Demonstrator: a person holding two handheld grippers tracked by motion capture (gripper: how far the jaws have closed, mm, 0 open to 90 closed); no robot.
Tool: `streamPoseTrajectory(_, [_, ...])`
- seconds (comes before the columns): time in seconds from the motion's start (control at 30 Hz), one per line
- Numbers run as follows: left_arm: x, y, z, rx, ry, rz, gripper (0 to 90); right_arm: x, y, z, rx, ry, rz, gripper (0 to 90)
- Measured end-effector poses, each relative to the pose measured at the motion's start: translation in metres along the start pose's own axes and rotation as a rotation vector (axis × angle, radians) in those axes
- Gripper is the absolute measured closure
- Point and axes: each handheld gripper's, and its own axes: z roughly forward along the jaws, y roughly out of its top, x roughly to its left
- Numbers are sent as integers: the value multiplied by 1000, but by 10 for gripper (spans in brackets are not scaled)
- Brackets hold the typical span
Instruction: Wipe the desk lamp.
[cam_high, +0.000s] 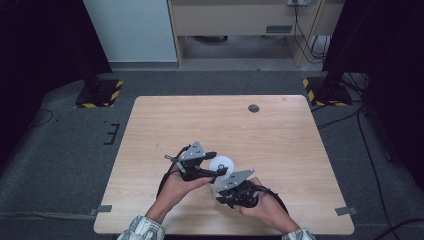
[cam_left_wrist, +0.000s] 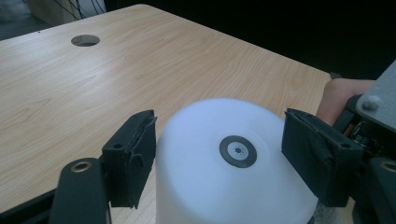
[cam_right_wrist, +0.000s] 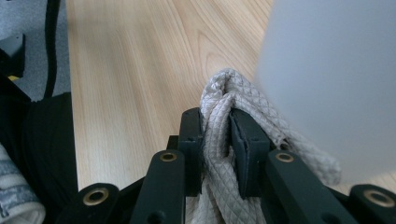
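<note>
High view first: pale wood-grain table (cam_high: 165, 120), squared-off top with a round grommet hole (cam_high: 253, 108) toward the far right, lots of bare board on the far half and out to both sides. Near the middle-front, a white cup (cam_high: 221, 165), smooth matte plastic, turned upside down with a small dark ring on its base. Left gripper (cam_high: 212, 163) clamped around that cup, jaws held fairly wide by its round wall, black pads (cam_left_wrist: 135, 156) pressing on either side. Right gripper (cam_right_wrist: 215, 135) pinched tight on a beige quilted cloth (cam_right_wrist: 219, 100), diamond-stitched and soft, bunched into a fold between the pads, sitting just beside the cup's wall. Both hands close to the near edge, dark carpet (cam_high: 60, 150) beyond the table.
</note>
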Motion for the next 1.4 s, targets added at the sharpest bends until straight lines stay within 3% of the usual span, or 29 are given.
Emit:
streamPoseTrajectory(0.33, [0,0,0,1,-2,-1,259,-9,-10,-25,-24,-47,24,756])
streamPoseTrajectory(0.7, [0,0,0,0,-1,-7,258,0,9,-43,-82,-55,-5,756])
streamPoseTrajectory(1.03, [1,0,0,3,-3,-9,258,7,27,-35,-130,-12,-27,758])
streamPoseTrajectory(1.4, [1,0,-1,2,-6,-14,260,7,26,-12,-88,5,-45,758])
